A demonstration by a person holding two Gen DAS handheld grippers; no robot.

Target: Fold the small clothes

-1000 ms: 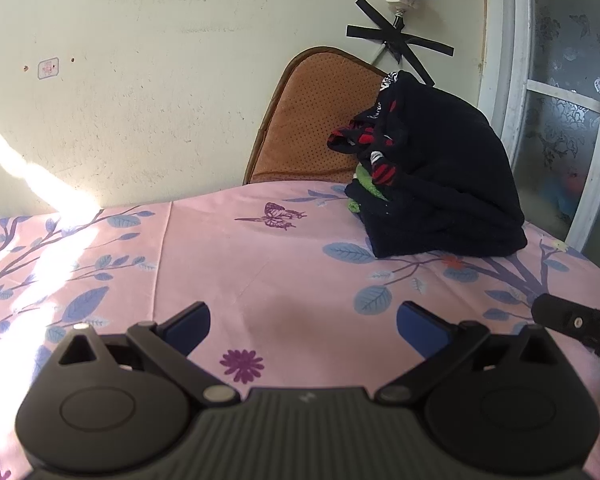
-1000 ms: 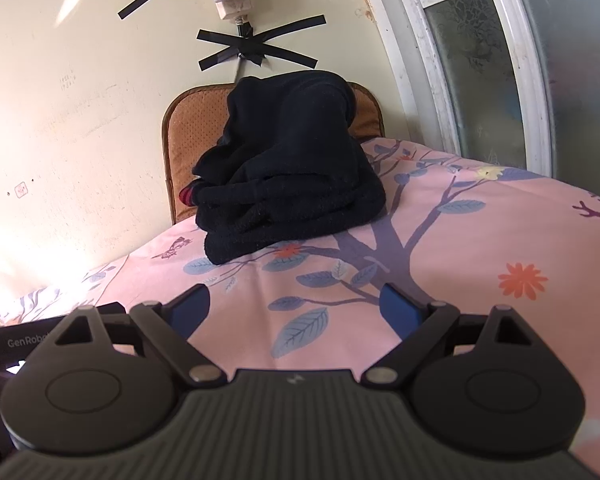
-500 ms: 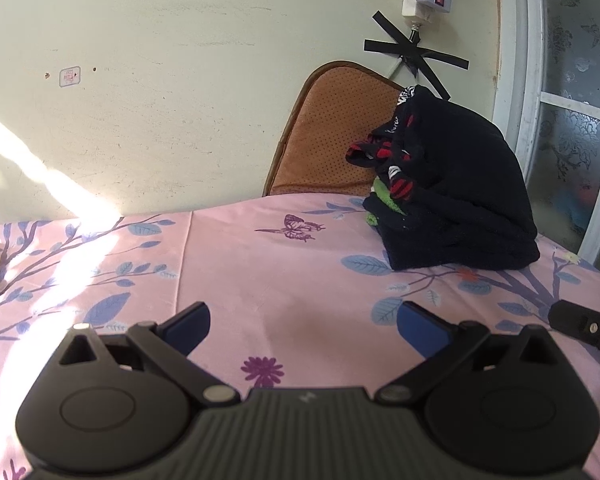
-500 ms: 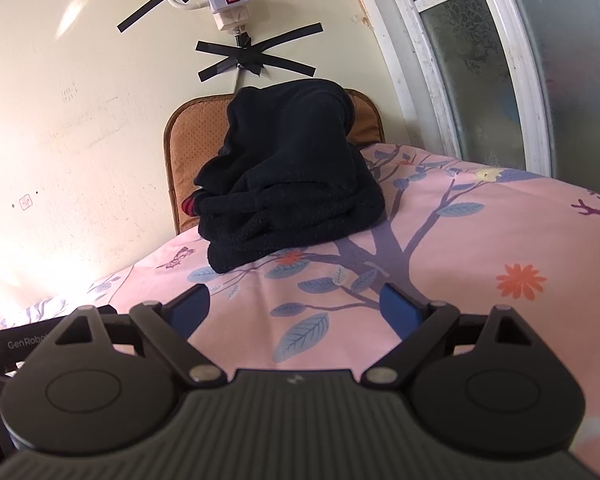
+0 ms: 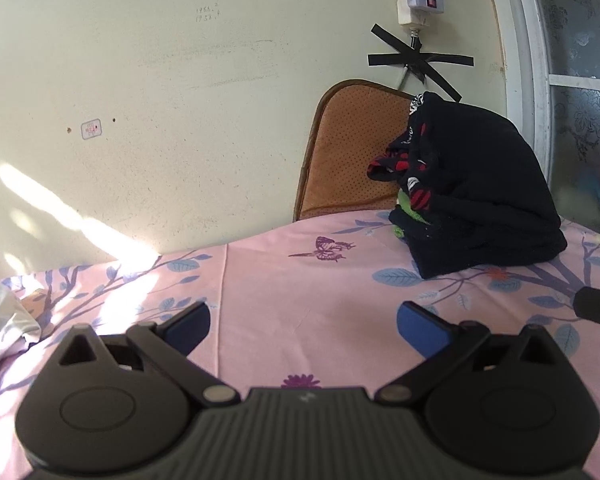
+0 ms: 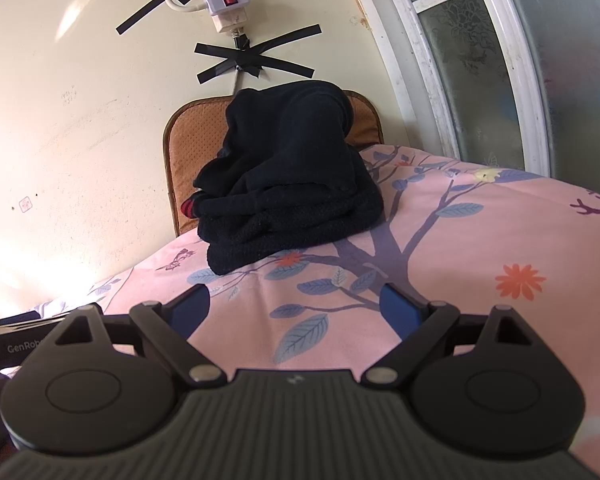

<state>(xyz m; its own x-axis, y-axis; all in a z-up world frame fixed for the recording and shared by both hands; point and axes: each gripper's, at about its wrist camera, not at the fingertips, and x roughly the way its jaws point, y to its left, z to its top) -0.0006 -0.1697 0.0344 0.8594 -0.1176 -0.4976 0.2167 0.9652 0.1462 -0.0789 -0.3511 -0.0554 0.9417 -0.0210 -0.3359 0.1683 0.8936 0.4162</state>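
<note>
Both empty: left gripper (image 5: pixel 302 322) and right gripper (image 6: pixel 296 306) spread wide over the pink floral sheet (image 5: pixel 300 280). Pile of clothes (image 6: pixel 288 184) at the far edge against a brown cushion (image 5: pixel 348 152). Soft, limp, light; likely best pinched at a top layer's edge.

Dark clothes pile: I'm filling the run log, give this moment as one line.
left gripper open, empty | right gripper open, empty | dark clothes pile stacked against chair back, untouched | floral sheet between
</note>
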